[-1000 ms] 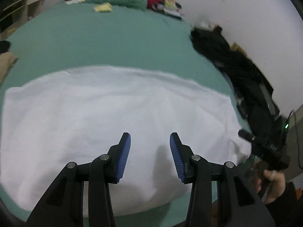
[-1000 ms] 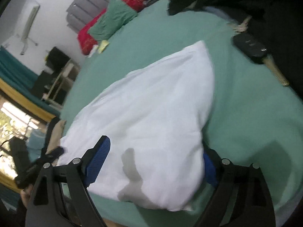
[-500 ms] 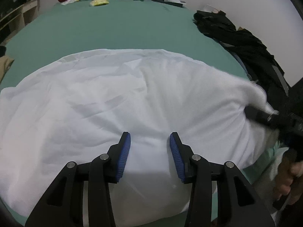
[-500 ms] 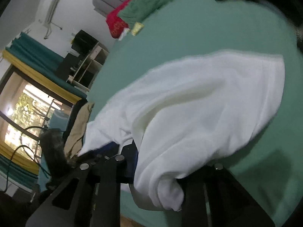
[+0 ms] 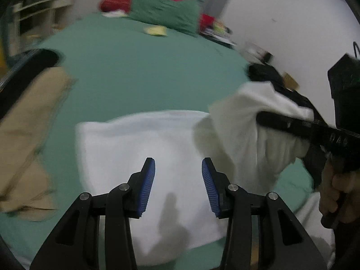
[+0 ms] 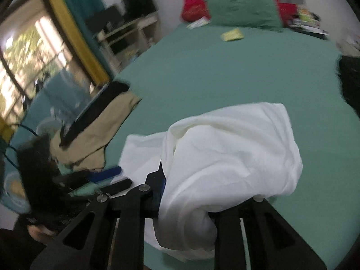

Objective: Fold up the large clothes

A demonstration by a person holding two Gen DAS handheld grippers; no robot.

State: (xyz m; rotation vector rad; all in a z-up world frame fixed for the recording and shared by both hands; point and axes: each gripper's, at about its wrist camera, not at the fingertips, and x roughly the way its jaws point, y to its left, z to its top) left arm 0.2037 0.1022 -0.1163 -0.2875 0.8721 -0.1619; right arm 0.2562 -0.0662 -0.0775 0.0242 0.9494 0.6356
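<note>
A large white garment [image 5: 144, 148] lies on the green bed [image 5: 139, 67]. My left gripper [image 5: 178, 185] is open and empty, hovering over the garment's near part. My right gripper [image 6: 189, 198] is shut on a bunched fold of the white garment [image 6: 234, 153] and holds it lifted off the bed. In the left wrist view the right gripper [image 5: 292, 123] shows at the right, carrying that raised fold leftward over the flat part. The cloth hides the right gripper's fingertips.
Beige trousers with a black item [image 5: 29, 121] lie at the bed's left edge. Dark clothes [image 5: 265, 74] lie at the right by the wall. Green and red pillows [image 5: 166, 15] and a small yellow item [image 5: 155, 30] are at the head. Shelves and a window [image 6: 33, 51] stand left.
My right gripper has lifted the garment's right side and swung it left over the rest. The flat white area now looks narrower. My left gripper stays open and has shifted left.
</note>
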